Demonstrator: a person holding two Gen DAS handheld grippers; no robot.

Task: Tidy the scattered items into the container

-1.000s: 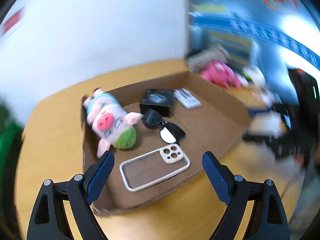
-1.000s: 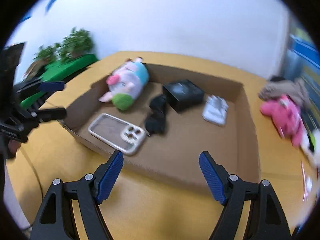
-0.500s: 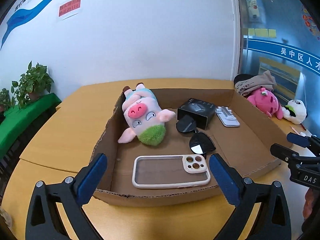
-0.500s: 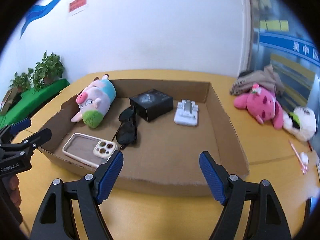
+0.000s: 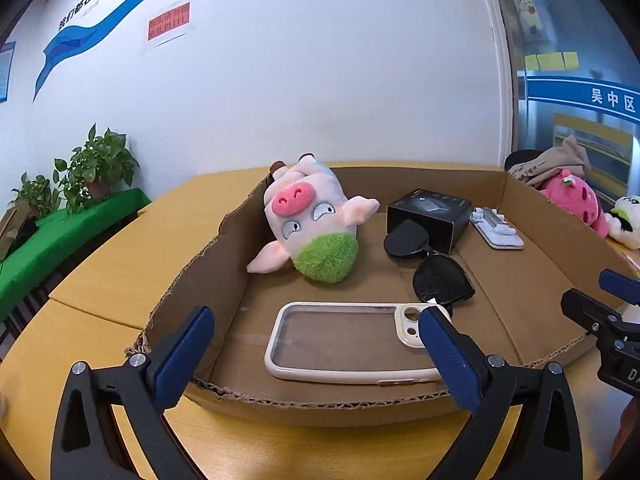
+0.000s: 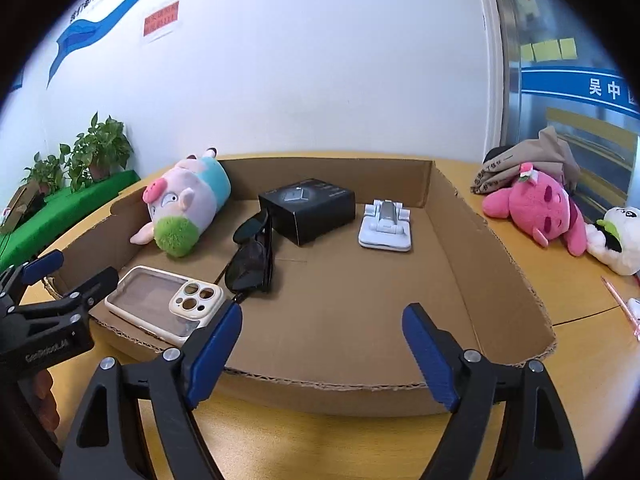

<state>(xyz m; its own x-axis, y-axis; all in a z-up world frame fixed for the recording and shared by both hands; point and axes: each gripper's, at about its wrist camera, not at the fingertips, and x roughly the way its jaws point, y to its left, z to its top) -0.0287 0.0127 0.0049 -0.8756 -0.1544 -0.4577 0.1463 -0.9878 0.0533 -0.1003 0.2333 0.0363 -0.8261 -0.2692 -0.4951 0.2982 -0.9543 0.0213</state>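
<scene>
Both grippers are hovering empty over the near edge of the cardboard box [image 6: 500, 280], which is lying on the wooden table [image 6: 572, 300]. The left gripper [image 5: 316, 354] is holding its blue pads wide apart, and the right gripper [image 6: 322, 346] is spread just as wide, gripping nothing.

Five items are already lying inside the box: the plush pig [image 5: 310, 222], the sunglasses [image 5: 434, 266], the black box [image 6: 310, 208], the white stand [image 6: 386, 226] and the phone case [image 5: 348, 340].

What is apparently left is outside the box. Seen from the right wrist, the pink plush [image 6: 536, 210] is lying at about 2 o'clock on the tabletop, beyond the box's right wall, with the panda plush [image 6: 618, 236] just beside it, farther right. The pink plush's long axis is running roughly left to right. The right gripper is clearly the nearer one; the left is sitting well apart from these toys, over the phone case. The next reach probably belongs to the right hand, swinging out over the wall toward 2 o'clock.
</scene>
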